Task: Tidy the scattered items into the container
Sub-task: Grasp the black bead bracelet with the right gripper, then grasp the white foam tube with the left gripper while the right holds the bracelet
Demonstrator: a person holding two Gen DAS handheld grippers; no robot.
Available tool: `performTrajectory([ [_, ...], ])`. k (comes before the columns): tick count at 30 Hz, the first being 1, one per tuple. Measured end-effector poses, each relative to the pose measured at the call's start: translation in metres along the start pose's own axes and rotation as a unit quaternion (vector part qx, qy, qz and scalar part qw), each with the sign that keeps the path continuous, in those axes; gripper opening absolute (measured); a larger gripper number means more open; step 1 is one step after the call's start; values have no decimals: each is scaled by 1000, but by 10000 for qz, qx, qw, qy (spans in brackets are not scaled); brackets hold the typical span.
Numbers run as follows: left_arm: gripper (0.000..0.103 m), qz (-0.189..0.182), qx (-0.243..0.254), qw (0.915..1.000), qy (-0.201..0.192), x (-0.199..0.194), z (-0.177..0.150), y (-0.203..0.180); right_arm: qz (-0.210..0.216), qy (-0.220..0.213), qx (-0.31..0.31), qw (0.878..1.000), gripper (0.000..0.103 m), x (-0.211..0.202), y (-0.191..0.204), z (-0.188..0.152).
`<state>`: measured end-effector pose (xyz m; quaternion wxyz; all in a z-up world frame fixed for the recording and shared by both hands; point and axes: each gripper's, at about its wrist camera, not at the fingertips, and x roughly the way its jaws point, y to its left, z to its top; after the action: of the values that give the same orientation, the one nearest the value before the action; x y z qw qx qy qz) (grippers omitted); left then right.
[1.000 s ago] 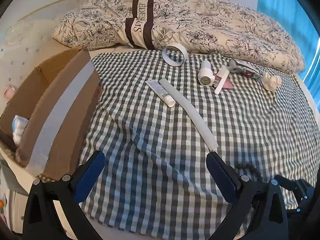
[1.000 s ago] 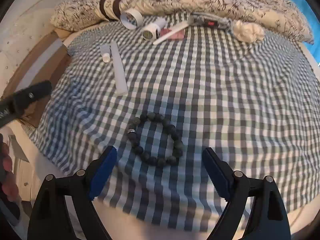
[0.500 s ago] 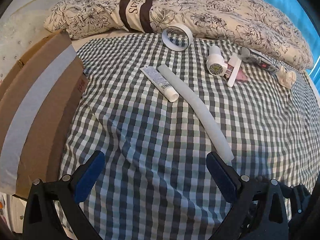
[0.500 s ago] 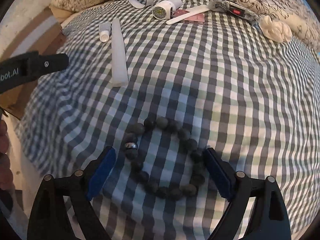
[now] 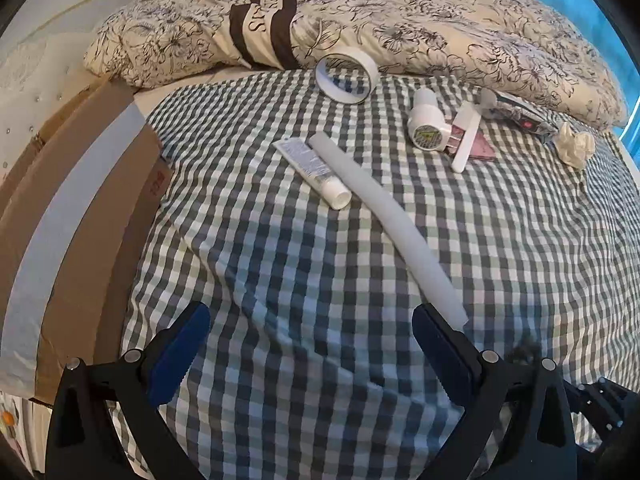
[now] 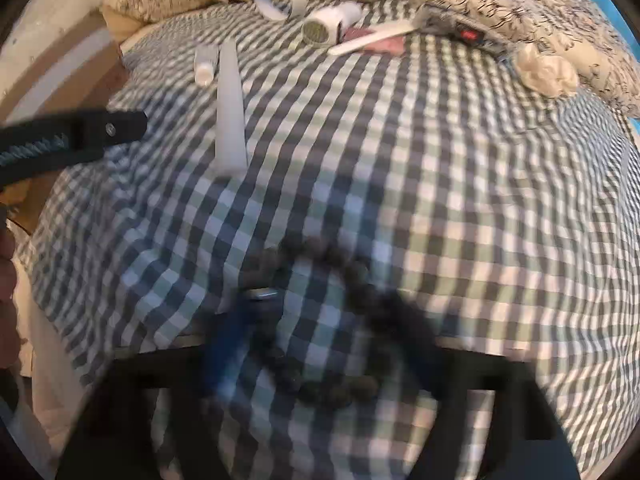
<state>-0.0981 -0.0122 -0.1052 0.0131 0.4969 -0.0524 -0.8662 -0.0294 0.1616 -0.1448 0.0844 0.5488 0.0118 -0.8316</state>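
A dark bead bracelet [image 6: 320, 320] lies on the checked bedspread, blurred, between the fingers of my right gripper [image 6: 320, 340], which are closer together than before; whether they grip the beads I cannot tell. My left gripper [image 5: 312, 344] is open and empty above the bedspread. A long white tube [image 5: 384, 216], a small cream tube [image 5: 312, 172], a tape roll [image 5: 346, 76], a white bottle [image 5: 426, 124] and a crumpled tissue [image 5: 574, 144] lie further back. The cardboard box [image 5: 68, 216] stands at the left.
A floral duvet [image 5: 400, 12] is bunched along the back of the bed. A white flat stick [image 5: 466, 138] lies on a pink packet, with a dark device [image 6: 460, 30] behind it. The bed edge runs along the near left.
My right gripper has dropped onto the bracelet and its fingers have moved inward around it, with motion blur. My left gripper has moved forward and right, away from the box.
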Motion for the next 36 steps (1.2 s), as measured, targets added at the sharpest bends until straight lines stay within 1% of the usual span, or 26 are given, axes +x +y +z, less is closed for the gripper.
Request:
performTrajectory([
  [1, 103, -21, 22, 10000, -17, -1, 2, -3, 75, -38, 71, 9999, 23, -5, -4, 0],
  [4, 103, -56, 117, 9999, -85, -2, 9, -15, -100, -249, 125, 9996, 23, -23, -12, -3],
  [7, 103, -34, 185, 9998, -101, 5, 21, -33, 21, -485, 305, 9984, 23, -45, -27, -5],
  [9, 103, -59, 235, 9997, -2, 19, 28, -46, 8, -585, 361, 9976, 12, -54, -33, -2],
  [12, 103, -142, 259, 9993, 235, 46, 34, -59, 21, -687, 452, 9966, 12, -61, -42, 2],
  [14, 101, -254, 202, 9984, 466, 64, 35, -65, 42, -645, 482, 9967, 12, -57, -46, 4],
  [15, 98, -300, 163, 9979, 552, 71, 33, -66, 45, -609, 501, 9969, 12, -56, -48, 2],
  [16, 89, -397, 97, 9972, 624, 75, 32, -66, 44, -596, 518, 9969, 12, -55, -51, 1],
  [17, 85, -525, -19, 9965, 655, 77, 30, -65, 60, -590, 536, 9968, 12, -53, -53, 1],
  [18, 83, -567, -93, 9965, 600, 76, 29, -64, 78, -592, 559, 9966, 12, -52, -56, 0],
  [19, 71, -567, -89, 9968, 557, 74, 29, -64, 91, -601, 583, 9964, 12, -52, -58, 0],
  [21, 42, -516, -49, 9975, 483, 68, 30, -64, 127, -639, 621, 9959, 12, -55, -63, -1],
  [22, 19, -450, -10, 9981, 414, 61, 31, -63, 134, -654, 640, 9957, 12, -57, -64, -3],
  [24, 15, -335, 85, 9989, 320, 52, 32, -63, 148, -664, 668, 9954, 12, -59, -66, -3],
  [26, 14, -233, 201, 9994, 158, 38, 31, -62, 167, -668, 681, 9953, 12, -61, -66, -3],
  [31, 13, -81, 398, 9988, -262, -9, 28, -55, 162, -821, 683, 9942, 12, -74, -62, 0],
  [36, 13, -181, 355, 9976, -558, -53, 29, -37, 222, -1020, 631, 9925, 12, -96, -50, 4],
])
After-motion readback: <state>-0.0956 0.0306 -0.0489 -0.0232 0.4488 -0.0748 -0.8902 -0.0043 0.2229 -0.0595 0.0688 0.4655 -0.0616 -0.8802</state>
